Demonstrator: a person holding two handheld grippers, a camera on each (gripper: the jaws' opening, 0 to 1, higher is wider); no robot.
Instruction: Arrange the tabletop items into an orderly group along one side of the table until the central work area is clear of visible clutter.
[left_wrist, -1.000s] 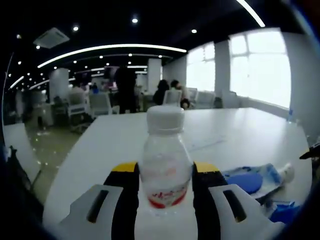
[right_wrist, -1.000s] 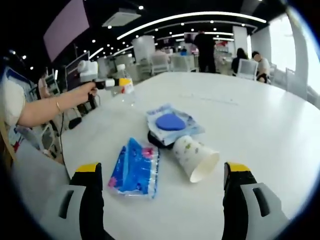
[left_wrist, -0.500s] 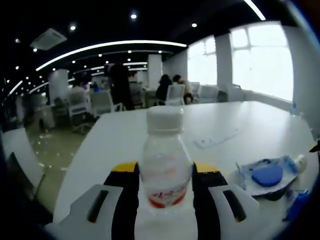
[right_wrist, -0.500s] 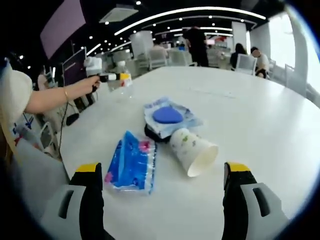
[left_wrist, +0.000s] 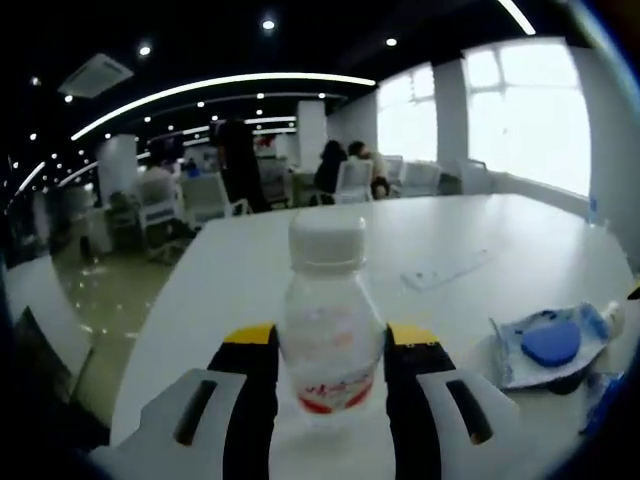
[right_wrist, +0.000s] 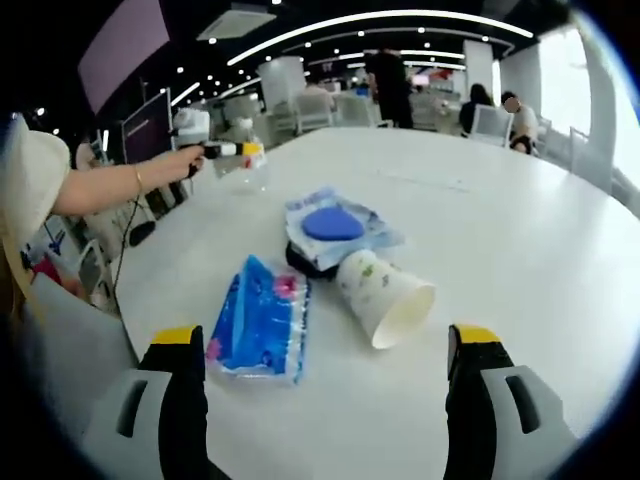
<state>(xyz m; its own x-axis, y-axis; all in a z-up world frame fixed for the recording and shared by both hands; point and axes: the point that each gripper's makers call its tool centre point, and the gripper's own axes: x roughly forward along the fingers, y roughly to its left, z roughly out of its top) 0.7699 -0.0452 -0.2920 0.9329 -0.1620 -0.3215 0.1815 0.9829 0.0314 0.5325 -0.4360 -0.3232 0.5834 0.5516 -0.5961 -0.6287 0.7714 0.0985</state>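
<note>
In the left gripper view, the left gripper (left_wrist: 330, 372) was clamped on a small clear plastic bottle (left_wrist: 329, 330) with a white screw cap and a red-and-white label, held upright between the yellow-tipped black jaws above the near edge of the white table (left_wrist: 250, 275). Toward the table's right side lay a clear plastic packet holding a blue round pad (left_wrist: 548, 343), and farther back a flat strip of clear wrapping (left_wrist: 448, 269).

In the right gripper view, the right gripper (right_wrist: 330, 385) stood wide open, nothing between its jaws. Ahead on the table (right_wrist: 520, 230) lay a blue plastic tissue pack (right_wrist: 258, 322), and just beside it a white paper cup (right_wrist: 385, 297) tipped on its side, mouth toward the camera. The packet with the blue pad (right_wrist: 335, 227) rested on a dark object touching the cup's base. At the table's far left edge a person's hand (right_wrist: 185, 160) held the left gripper (right_wrist: 243, 151) with the bottle (right_wrist: 243, 172).
</note>
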